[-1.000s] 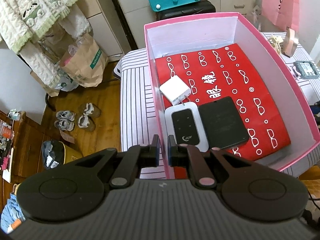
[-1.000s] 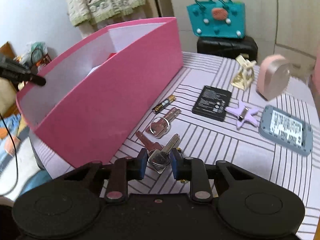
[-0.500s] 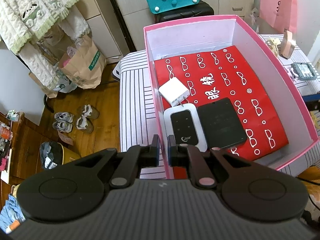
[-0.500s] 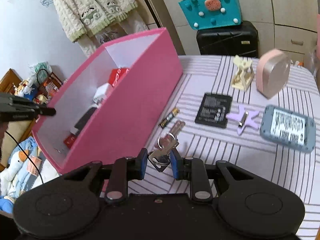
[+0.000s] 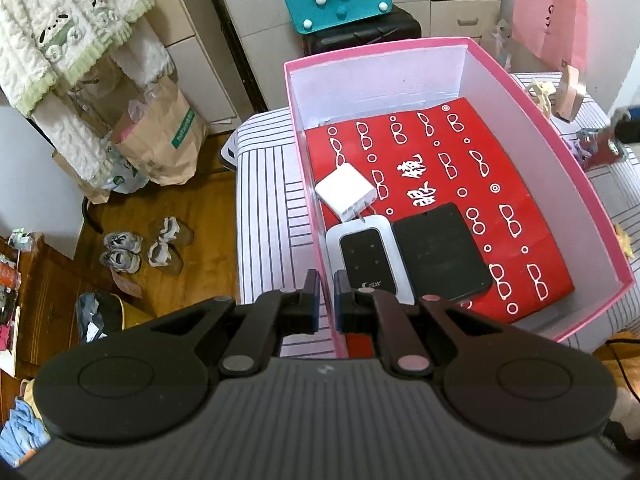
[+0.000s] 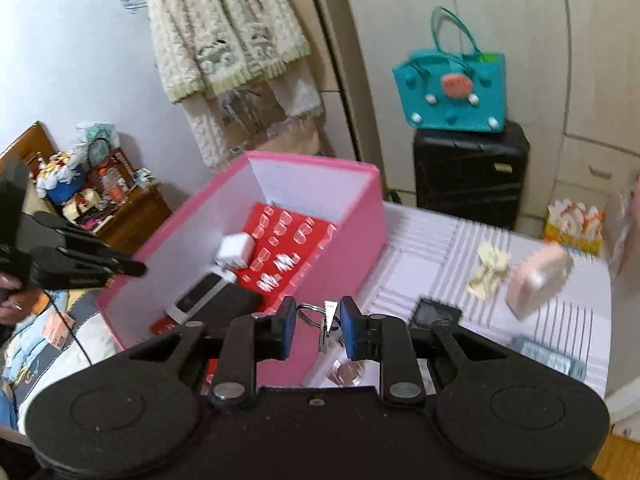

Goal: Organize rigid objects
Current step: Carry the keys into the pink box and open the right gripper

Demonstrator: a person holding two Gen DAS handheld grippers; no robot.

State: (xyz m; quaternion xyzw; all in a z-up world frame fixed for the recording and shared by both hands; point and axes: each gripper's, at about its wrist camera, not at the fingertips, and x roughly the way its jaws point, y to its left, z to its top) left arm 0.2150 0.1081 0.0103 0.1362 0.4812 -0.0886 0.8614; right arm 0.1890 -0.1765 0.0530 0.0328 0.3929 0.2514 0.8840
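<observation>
Pink cardboard box (image 5: 532, 120) fills most of the left wrist view, standing on a striped tablecloth (image 5: 264, 208). The left gripper (image 5: 327, 300) has its jaws pinched on the box's near left wall, one pad outside and one inside, so that the thin wall is clamped between them. On the red printed sheet (image 5: 440, 152) lining the box floor lie a white charger plug (image 5: 346, 195), a white pocket router with a black face (image 5: 366, 258) and a black phone (image 5: 440, 256); the router and the phone lie side by side, with the charger just beyond the router. At the right edge, outside the box, a blurred dark shape shows over the table; I cannot tell what it is.

In the right wrist view, the right gripper (image 6: 318, 326) has its blue pads closed on a bunch of keys on a ring (image 6: 324, 320), held in the air just beside the box's (image 6: 352, 240) right wall, near its rim. The charger (image 6: 236, 250) and the router (image 6: 200, 296) show inside the box. On the tablecloth (image 6: 420, 240) to the right are a black battery (image 6: 436, 312), a cream-coloured clip (image 6: 490, 270) and a pink rounded case (image 6: 538, 280), all blurred. The left gripper (image 6: 138, 269) meets the box's far wall at the left, held by a hand (image 6: 10, 296).
</observation>
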